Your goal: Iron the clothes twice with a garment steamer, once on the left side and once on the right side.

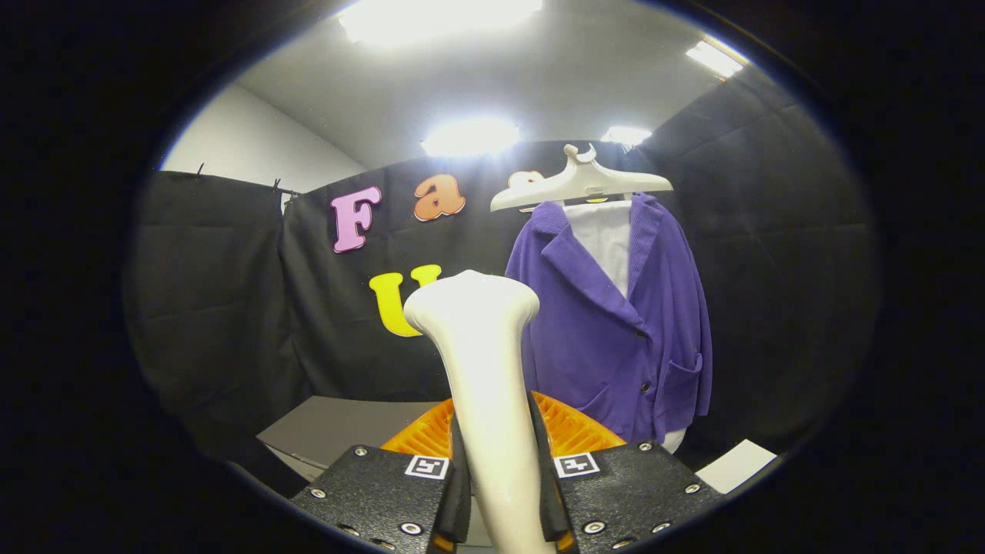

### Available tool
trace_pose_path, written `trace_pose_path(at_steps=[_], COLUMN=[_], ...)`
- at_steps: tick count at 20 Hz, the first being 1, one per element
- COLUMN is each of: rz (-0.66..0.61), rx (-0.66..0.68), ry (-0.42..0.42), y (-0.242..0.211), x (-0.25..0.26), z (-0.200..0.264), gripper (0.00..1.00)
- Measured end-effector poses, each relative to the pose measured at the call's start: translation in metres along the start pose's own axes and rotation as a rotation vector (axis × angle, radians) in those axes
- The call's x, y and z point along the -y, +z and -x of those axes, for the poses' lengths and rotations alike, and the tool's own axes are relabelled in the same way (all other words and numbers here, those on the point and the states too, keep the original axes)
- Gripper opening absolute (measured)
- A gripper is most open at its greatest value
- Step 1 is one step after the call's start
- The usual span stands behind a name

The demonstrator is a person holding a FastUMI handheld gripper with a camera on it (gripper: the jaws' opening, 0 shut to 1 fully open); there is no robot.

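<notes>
My gripper (502,485) is shut on the white garment steamer (485,362); both fingers (459,492) press on its handle. The steamer stands upright between the fingers, and its broad head rises ahead of them. Beyond the steamer and to its right hangs a purple jacket (616,323) over a white inner piece (608,238), on a white hanger (581,183). The steamer head is apart from the jacket, level with its left sleeve. The jacket's front faces me, with a pocket on its lower right.
An orange ribbed part (565,427) sits just behind the fingers at the steamer's base. A grey tabletop (338,431) lies low to the left. A white flat piece (739,465) lies low to the right, below the jacket.
</notes>
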State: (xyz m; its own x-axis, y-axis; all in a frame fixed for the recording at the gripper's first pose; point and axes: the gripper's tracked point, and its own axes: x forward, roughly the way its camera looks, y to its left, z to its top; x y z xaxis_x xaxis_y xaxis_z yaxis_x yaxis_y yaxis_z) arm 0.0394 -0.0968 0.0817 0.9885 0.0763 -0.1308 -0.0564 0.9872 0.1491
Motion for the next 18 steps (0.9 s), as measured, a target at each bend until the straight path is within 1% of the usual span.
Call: trace_pose_path(at_steps=[5, 9, 13, 15, 18], rz=[-0.015, -0.045, -0.073, -0.088, -0.069], rx=[0.077, 0.108, 0.133, 0.136, 0.126], ry=[-0.072, -0.138, -0.195, -0.207, -0.218], y=[0.045, 0.064, 0.071, 0.068, 0.062], x=[0.039, 0.065, 0.080, 0.079, 0.077], z=[-0.021, -0.049, -0.077, -0.091, -0.120], gripper=[0.35, 0.35, 0.35, 0.35, 0.35])
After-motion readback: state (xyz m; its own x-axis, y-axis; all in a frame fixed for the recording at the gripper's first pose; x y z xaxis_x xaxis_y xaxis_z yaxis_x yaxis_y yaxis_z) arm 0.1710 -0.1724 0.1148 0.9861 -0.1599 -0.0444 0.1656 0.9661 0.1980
